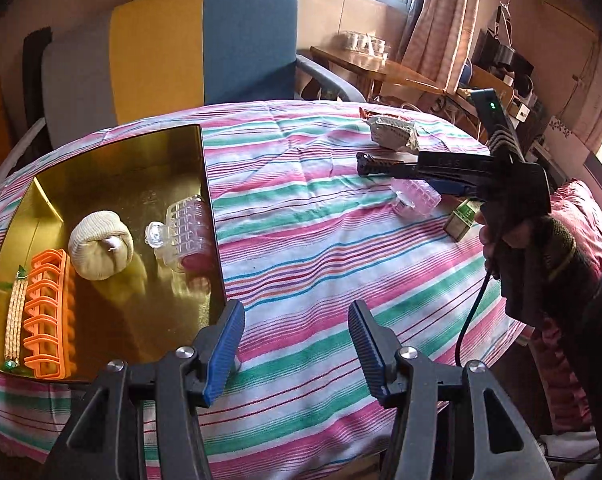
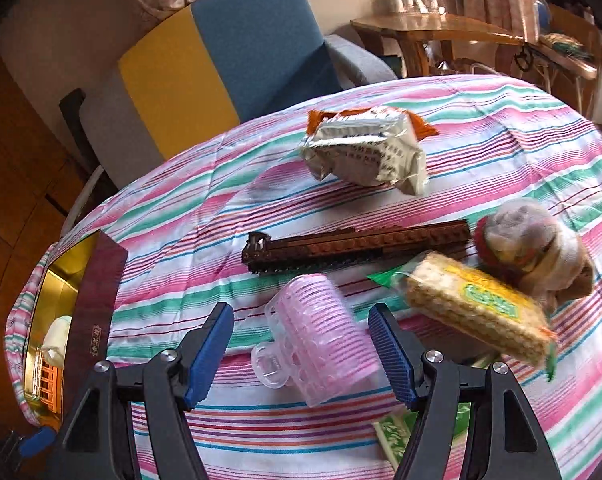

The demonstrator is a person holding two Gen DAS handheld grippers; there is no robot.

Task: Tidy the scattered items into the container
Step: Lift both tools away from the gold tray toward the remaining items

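The right gripper (image 2: 301, 344) stands with its jaws apart, straddling the pink hair roller (image 2: 317, 340) that lies on the striped cloth of the bench (image 2: 229, 216); the pads do not press on it, so the roller is framed for a grasp but not yet held. Just beyond it lies the brown clip (image 2: 357, 246), set crosswise, with a wafer packet (image 2: 477, 304) and a rolled sock bundle (image 2: 537, 240) toward the right edge and a silver snack packet (image 2: 369, 148) nearer the far edge — all still outside the container. The left gripper (image 1: 297, 344) is also open and holds nothing; it hovers near the front edge, beside the gold-lined container (image 1: 117, 168) at the left edge. Inside lie an orange clip (image 1: 47, 312), a cream sock ball (image 1: 101, 244) and a clear hair roller (image 1: 185, 228) — spaced along the floor, probably leaving room for the rest. The tidying appears partly done.
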